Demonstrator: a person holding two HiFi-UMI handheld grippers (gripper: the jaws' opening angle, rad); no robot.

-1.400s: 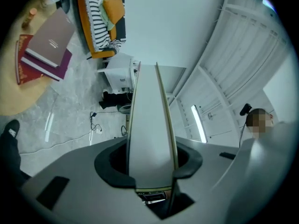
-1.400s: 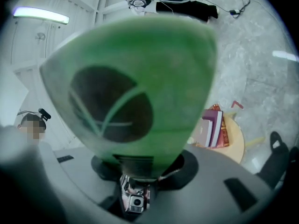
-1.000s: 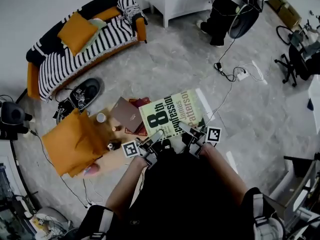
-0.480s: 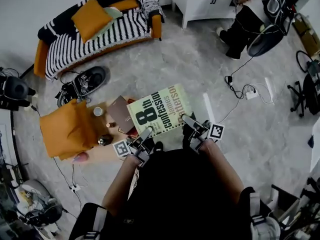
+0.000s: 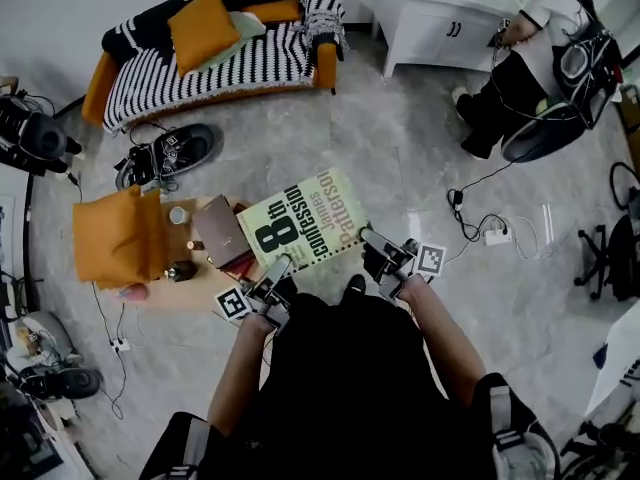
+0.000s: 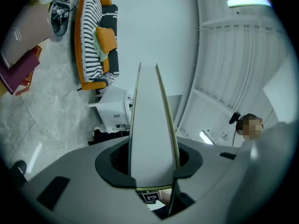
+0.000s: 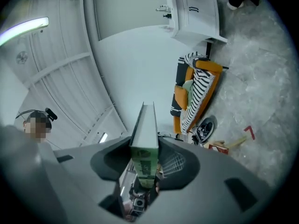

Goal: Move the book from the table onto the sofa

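Note:
The book (image 5: 300, 223), green and white with big black print, hangs level over the floor, held by both grippers at its near edge. My left gripper (image 5: 273, 276) is shut on its near left corner, and the book's white page edge (image 6: 152, 139) fills the gap between the jaws. The right gripper (image 5: 378, 251) grips the near right side. Its jaws are closing with the book's spine (image 7: 145, 143) between them, and the pads press on it. The striped black-and-white sofa (image 5: 220, 63) with orange cushions stands far ahead, to the upper left.
A low wooden table (image 5: 190, 296) left of the book bears other books (image 5: 222, 236), small cups and an orange cloth (image 5: 115, 248). Black shoes (image 5: 170, 153) lie before the sofa. A white cabinet (image 5: 450, 18), a seated person (image 5: 530, 78) and cables with a power strip (image 5: 495, 233) are to the right.
Both grippers have carried the book leftward in the head view and it has swung a little counter-clockwise. The view has turned, so the sofa sits nearer the top middle.

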